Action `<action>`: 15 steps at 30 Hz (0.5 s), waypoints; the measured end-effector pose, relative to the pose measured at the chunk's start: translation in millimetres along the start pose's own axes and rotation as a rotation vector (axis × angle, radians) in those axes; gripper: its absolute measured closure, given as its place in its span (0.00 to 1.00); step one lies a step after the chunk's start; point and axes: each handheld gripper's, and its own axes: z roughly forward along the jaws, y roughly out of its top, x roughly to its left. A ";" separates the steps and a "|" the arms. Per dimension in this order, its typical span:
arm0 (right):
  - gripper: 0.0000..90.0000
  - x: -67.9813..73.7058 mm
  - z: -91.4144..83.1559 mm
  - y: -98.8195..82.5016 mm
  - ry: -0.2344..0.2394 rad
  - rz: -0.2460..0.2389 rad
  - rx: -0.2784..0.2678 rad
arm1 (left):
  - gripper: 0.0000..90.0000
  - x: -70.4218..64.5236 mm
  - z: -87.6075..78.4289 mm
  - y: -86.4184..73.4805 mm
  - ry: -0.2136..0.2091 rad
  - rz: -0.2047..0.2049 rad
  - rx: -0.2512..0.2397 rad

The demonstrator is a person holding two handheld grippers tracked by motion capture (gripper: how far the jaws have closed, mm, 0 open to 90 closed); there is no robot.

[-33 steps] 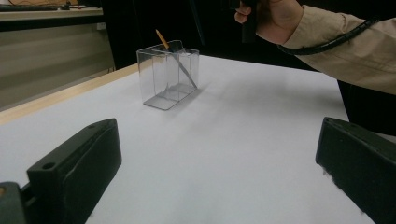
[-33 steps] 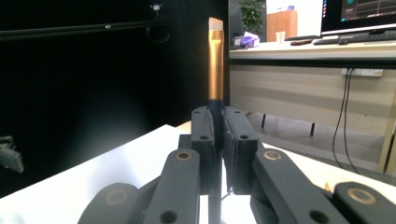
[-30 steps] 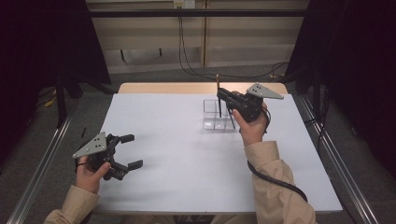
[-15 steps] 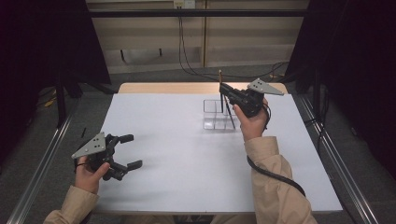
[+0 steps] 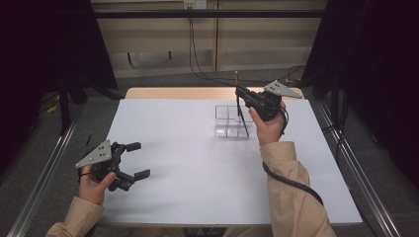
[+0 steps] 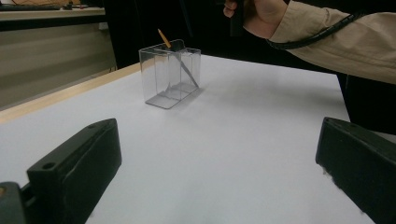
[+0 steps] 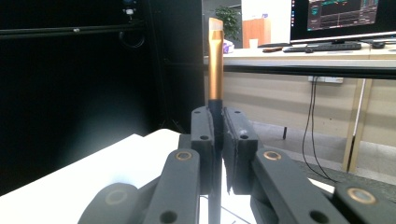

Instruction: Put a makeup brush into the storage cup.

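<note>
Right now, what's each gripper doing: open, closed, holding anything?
Left gripper: open, holding nothing.
Right gripper: closed on a thin black brush, its lower end inside the clear box.

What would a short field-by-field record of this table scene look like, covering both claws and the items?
held item: thin brush with a gold ferrule and black handle
right claw: shut on the brush, near upright, lower end inside the clear box
container: clear box with compartments, at the table's far side
left claw: open, nothing between its jaws, near the table's front left
surface: white table
</note>
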 end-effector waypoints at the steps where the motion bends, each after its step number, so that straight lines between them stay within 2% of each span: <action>1: 0.93 -1.1 -0.2 0.0 -0.003 0.004 0.000 | 0.00 0.0 -0.1 0.2 -0.001 0.001 0.001; 15: 0.93 -14.0 -4.2 -0.3 -0.040 0.006 -0.002 | 0.00 -0.3 0.3 -0.2 -0.001 0.001 0.001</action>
